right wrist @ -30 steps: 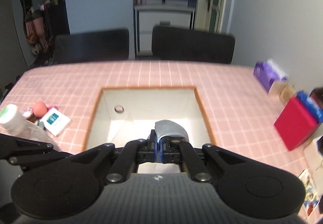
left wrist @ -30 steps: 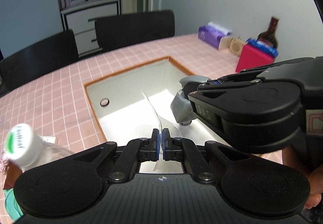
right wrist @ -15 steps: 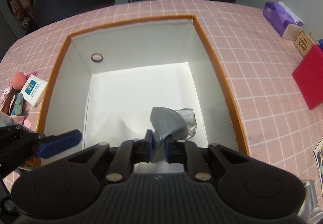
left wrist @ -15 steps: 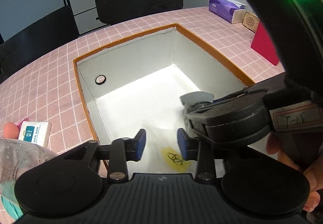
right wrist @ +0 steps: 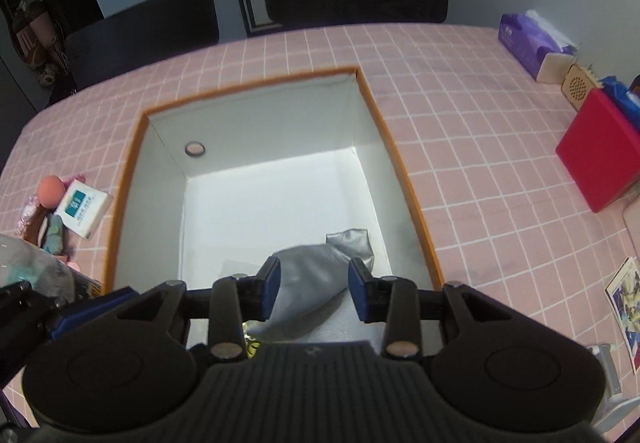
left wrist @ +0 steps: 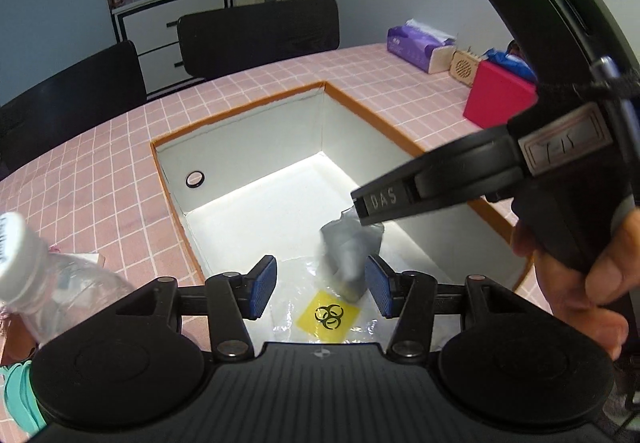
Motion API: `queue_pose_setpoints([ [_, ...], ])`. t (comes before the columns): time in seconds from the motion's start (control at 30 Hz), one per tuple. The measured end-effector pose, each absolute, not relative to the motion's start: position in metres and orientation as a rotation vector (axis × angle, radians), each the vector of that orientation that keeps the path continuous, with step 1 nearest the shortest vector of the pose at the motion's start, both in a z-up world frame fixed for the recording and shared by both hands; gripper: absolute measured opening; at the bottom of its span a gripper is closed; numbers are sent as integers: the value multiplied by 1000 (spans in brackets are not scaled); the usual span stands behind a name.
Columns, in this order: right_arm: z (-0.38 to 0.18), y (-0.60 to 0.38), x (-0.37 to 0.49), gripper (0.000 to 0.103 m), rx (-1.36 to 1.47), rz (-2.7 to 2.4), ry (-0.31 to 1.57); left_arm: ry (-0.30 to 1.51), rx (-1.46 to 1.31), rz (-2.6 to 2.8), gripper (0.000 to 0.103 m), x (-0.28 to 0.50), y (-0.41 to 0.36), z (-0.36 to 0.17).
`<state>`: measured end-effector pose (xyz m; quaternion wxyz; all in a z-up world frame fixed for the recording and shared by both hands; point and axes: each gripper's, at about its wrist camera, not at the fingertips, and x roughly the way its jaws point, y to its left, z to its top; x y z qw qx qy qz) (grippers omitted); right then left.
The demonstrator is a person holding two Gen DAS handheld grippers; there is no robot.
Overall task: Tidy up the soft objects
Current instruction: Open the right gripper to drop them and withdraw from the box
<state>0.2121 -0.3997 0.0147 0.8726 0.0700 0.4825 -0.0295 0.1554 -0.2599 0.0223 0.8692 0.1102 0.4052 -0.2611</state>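
The jaws of both the left gripper (left wrist: 320, 291) and right gripper (right wrist: 314, 287) are now spread apart; the grey cloth (right wrist: 316, 283) and clear bag (left wrist: 324, 307), just released, are left inside the white box (right wrist: 256, 123), so this placement seems done.

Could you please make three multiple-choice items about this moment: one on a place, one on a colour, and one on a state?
1. Where does the grey cloth lie?
A. on the pink tiles
B. inside the white box
C. on a black chair

2. What colour is the label with the black symbol on the clear plastic bag?
A. yellow
B. green
C. red

3. How does the right gripper stand?
A. shut on the cloth
B. shut on the bag
C. open

Answers:
1. B: the right wrist view shows the cloth on the box floor, near its right wall.
2. A: the left wrist view shows a yellow square between the fingers of the left gripper.
3. C: its blue pads stand apart, with the cloth seen between them.
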Motion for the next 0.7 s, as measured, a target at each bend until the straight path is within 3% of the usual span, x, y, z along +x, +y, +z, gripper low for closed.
queue_pose_setpoints([
  [0.47,79,-343,121,51,81,-73,747,661,148,-647,59,82,-182,72],
  [0.7,82,-306,68,64,51,-63,637,605,98,-630,59,54,-137,74],
])
